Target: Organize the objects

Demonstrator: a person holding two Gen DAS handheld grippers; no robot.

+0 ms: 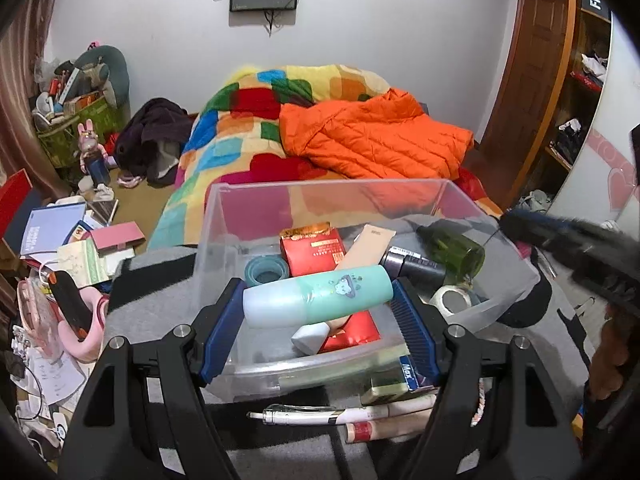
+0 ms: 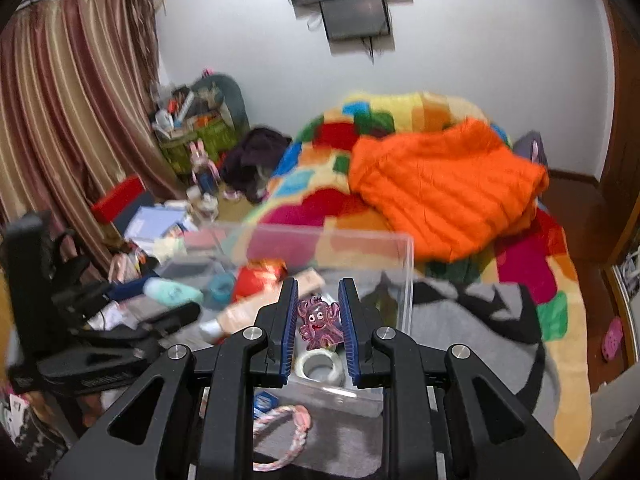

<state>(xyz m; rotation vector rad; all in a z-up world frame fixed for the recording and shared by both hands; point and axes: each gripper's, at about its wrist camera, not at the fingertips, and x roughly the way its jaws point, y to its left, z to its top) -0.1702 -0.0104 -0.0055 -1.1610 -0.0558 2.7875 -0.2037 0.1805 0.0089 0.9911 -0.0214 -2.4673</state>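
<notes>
A clear, shiny plastic box point(image 1: 460, 204) is seen, and a smooth mint plastic bottle point(image 1: 320, 294) with a matt look is held between ribbed blue pads point(image 1: 412, 328) that look like rubber. A green glass bottle point(image 1: 452, 246) with a glossy shine and a red cardboard packet point(image 1: 310, 248) are seen in the box, which is set on a soft, fuzzy grey cloth point(image 1: 160, 264). A see-through, shiny purple plastic octopus point(image 2: 318, 318) is seen, and a puffy orange jacket point(image 2: 444, 196) of smooth, slightly shiny cloth is laid on a fluffy blanket point(image 2: 520, 264).
</notes>
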